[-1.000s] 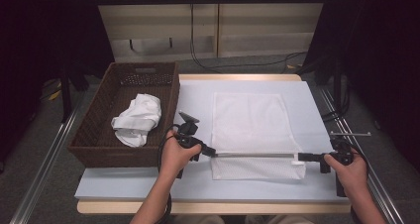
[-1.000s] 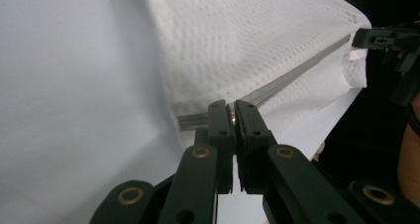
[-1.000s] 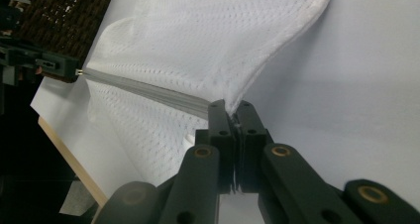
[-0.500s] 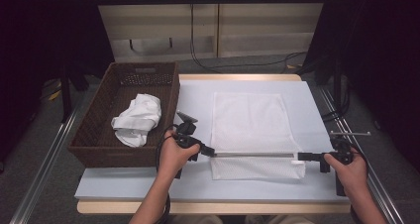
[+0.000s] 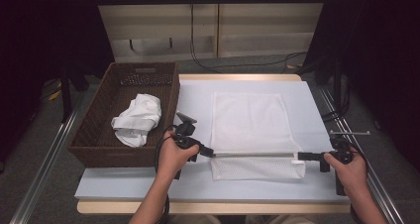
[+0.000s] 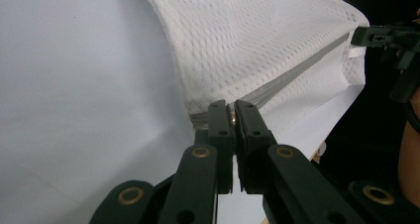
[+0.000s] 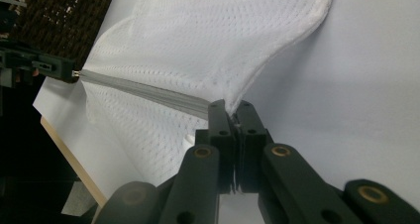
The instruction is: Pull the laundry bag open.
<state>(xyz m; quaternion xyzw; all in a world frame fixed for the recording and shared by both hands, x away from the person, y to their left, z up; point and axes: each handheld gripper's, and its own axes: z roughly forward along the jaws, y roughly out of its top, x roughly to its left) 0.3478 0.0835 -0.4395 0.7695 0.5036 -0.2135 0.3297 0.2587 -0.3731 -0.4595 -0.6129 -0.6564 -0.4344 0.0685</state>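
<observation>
**Mesh bag stretched taut by its zipper, both ends pinched**

From where I stand, the white mesh laundry bag [image 5: 250, 130] lies flat on the pale tabletop [image 5: 193, 184], just right of the brown wicker basket [image 5: 94, 149]. A crumpled white cloth [image 5: 136, 119] sits inside that basket, untouched.

The left hand-held gripper [image 5: 208, 152] is clamped on the left end of the grey zipper [image 5: 252, 155]; in the left gripper view its jaws stand pressed together around a small brass-coloured piece, which looks like the zipper pull [image 6: 231, 116]. The right hand-held gripper [image 5: 303, 156] is pinched onto the opposite end of the zipper; in the right gripper view the jaws meet on the bag's corner [image 7: 229, 109], where the zipper tape runs in. Between the two, the zipper draws a straight line across the near part of the bag, lifted a little, while the mesh below it drapes toward the table's front edge.

Compared with the two earlier looks, almost nothing has shifted: both hands sit where they were, both grips are unchanged, and the zipper line holds the same place across the bag. The basket and cloth have not moved either. So the change is really a pause, with the bag held tight at both ends.

My reading is that this is the set-up for running the zipper: one end anchored, the pull ready to travel. Whether the bag is about to be opened or closed I cannot tell; the teeth look shut along the visible stretch, which hints at opening.
</observation>
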